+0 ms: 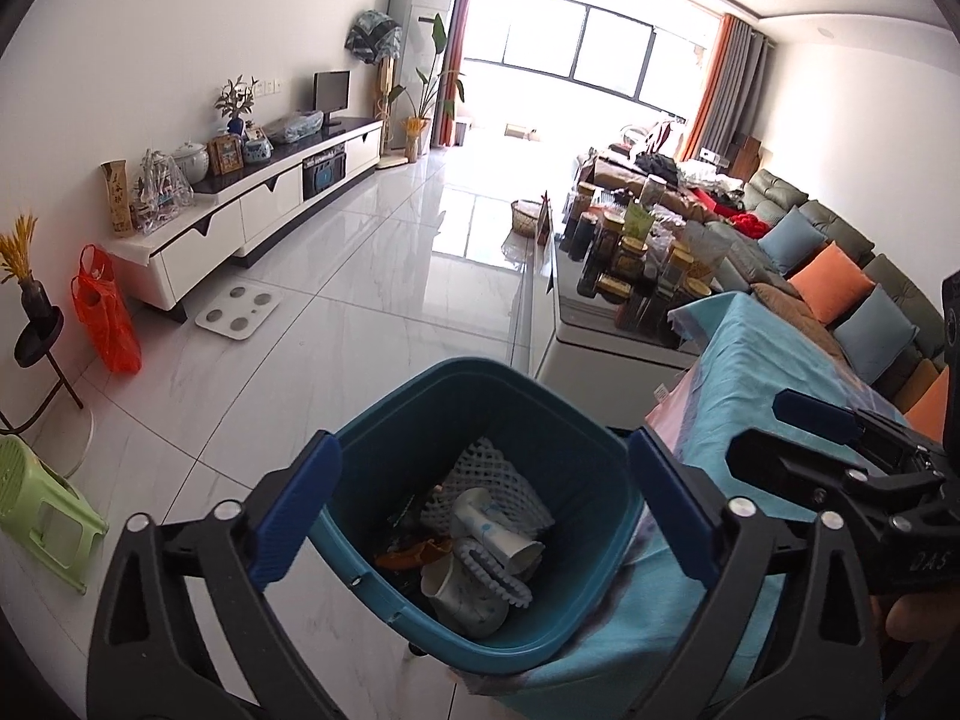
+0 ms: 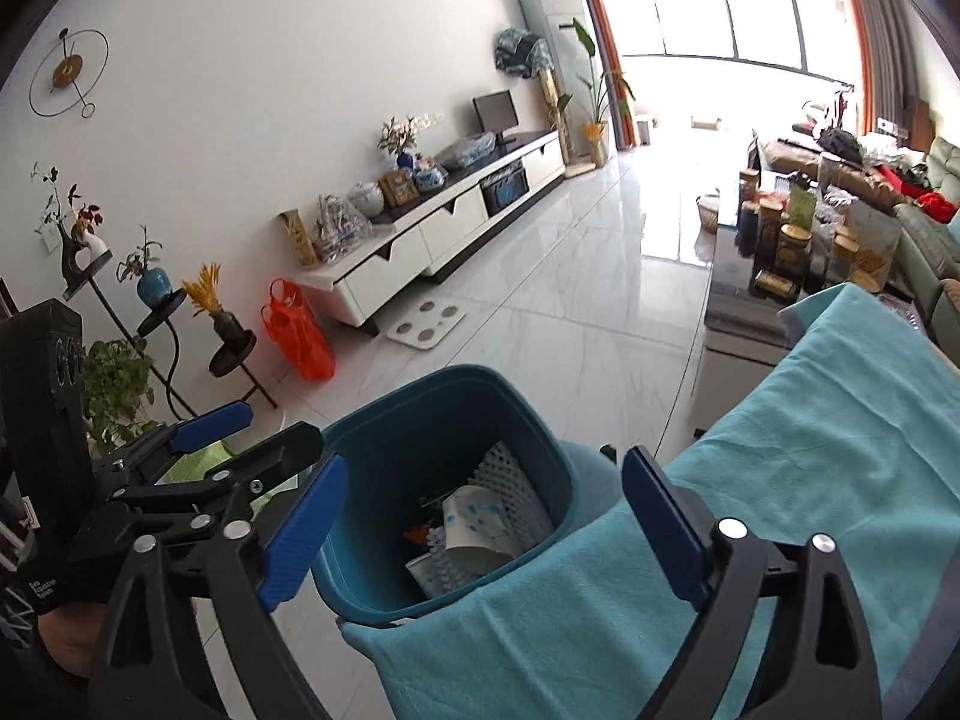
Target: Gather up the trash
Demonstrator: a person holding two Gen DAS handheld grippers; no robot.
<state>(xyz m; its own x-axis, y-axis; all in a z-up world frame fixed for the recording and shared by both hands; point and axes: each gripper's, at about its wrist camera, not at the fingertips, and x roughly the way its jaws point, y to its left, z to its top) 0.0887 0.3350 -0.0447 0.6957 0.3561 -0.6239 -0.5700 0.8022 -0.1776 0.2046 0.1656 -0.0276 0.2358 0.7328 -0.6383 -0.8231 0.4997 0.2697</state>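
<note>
Left gripper [image 1: 483, 516] and right gripper [image 2: 485, 531]: jaws spread wide, nothing held. Trash, 2 paper cups [image 1: 480, 564] and foam fruit net [image 1: 489, 483], inside teal bin [image 1: 420, 396] beside cloth-covered table [image 2: 810, 438]. Risk: low finger clips rim, tips bin.

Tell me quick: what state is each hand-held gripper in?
Left hand-held gripper: open, holding nothing, over the bin.
Right hand-held gripper: open, holding nothing.

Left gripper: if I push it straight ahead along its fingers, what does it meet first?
Probably the trash in the teal bin: the open left gripper points down into its mouth, at the paper cups and white foam netting. Depth is unclear.
</note>
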